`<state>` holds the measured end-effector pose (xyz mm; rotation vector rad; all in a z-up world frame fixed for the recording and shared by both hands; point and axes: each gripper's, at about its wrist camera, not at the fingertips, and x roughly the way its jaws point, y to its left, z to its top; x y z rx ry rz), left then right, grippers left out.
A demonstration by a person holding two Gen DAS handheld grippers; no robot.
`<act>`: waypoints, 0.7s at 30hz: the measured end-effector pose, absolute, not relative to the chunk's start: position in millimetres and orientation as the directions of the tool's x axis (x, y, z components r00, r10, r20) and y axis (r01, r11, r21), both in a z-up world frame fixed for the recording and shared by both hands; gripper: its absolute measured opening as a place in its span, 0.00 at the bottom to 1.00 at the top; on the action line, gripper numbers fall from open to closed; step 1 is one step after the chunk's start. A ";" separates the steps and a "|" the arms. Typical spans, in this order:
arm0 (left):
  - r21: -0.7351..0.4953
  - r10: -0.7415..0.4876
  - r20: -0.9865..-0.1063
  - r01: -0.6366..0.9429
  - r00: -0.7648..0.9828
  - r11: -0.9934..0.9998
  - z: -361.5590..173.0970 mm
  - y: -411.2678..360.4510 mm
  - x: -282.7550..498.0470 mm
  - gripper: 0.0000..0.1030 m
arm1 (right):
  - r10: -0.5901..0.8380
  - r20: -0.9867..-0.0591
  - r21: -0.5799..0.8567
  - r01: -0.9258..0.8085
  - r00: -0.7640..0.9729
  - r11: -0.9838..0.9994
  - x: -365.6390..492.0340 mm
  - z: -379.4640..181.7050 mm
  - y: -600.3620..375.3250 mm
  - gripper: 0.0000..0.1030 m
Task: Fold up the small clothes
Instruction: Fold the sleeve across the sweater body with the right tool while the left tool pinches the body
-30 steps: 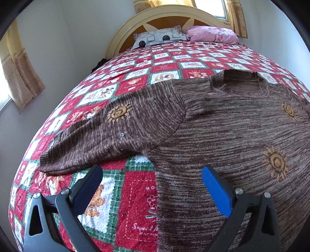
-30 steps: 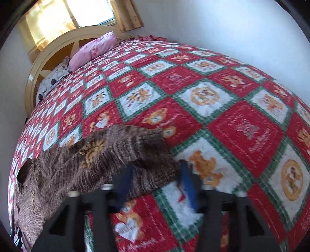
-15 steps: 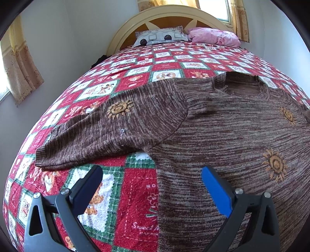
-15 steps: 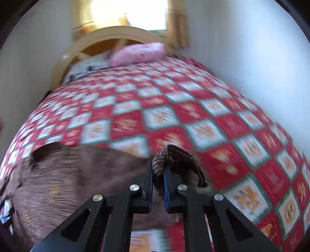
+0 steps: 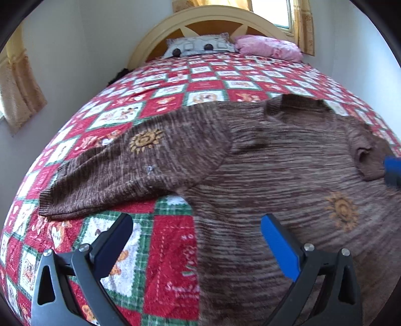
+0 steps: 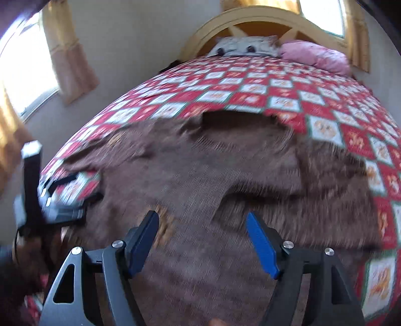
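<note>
A brown knit sweater [image 5: 275, 170] with orange sun motifs lies flat on the bed, neck toward the headboard. Its left sleeve [image 5: 130, 170] stretches out to the left. Its right sleeve [image 5: 363, 153] lies folded over the body. My left gripper [image 5: 195, 240] is open and empty, low over the sweater's left edge. My right gripper [image 6: 203, 240] is open and empty above the sweater's body [image 6: 200, 175], with the folded sleeve [image 6: 300, 180] ahead of it; this view is blurred. Its blue fingertips [image 5: 393, 170] show at the right edge of the left wrist view.
The bed carries a red, green and white patchwork quilt [image 5: 175, 263]. A grey pillow [image 5: 200, 46] and a pink pillow [image 5: 268, 47] lie by the arched yellow headboard [image 5: 213, 22]. Walls close in on both sides. The left gripper's frame [image 6: 37, 190] shows at left in the right wrist view.
My right gripper carried the right sleeve's cuff over the sweater's body, let it go and opened. The sleeve now lies folded inward. My left gripper barely moved.
</note>
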<state>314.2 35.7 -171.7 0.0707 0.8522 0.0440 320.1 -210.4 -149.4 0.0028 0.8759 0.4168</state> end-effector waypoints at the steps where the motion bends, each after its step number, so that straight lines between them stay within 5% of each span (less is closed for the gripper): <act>1: 0.055 0.038 -0.748 0.005 0.663 0.998 -166.0 33.6 310.9 1.00 | 0.355 -0.740 0.171 -0.350 0.572 0.921 311.1 -149.2 -218.0 0.71; 7: -0.063 -0.163 -0.729 0.172 0.665 0.983 -128.2 -18.7 312.9 1.00 | 0.216 -0.693 0.123 -0.182 0.688 0.976 265.9 -144.8 -294.4 0.71; 14: 0.116 -0.155 -0.721 0.337 0.675 0.934 -126.5 -133.3 344.7 0.99 | 0.159 -0.598 0.191 -0.052 0.785 0.980 234.3 -151.7 -346.4 0.71; 21: 0.232 -0.087 -0.767 0.402 0.636 0.886 -159.4 -195.2 383.1 0.74 | 0.169 -0.580 0.186 -0.072 0.797 0.980 227.5 -157.9 -343.8 0.71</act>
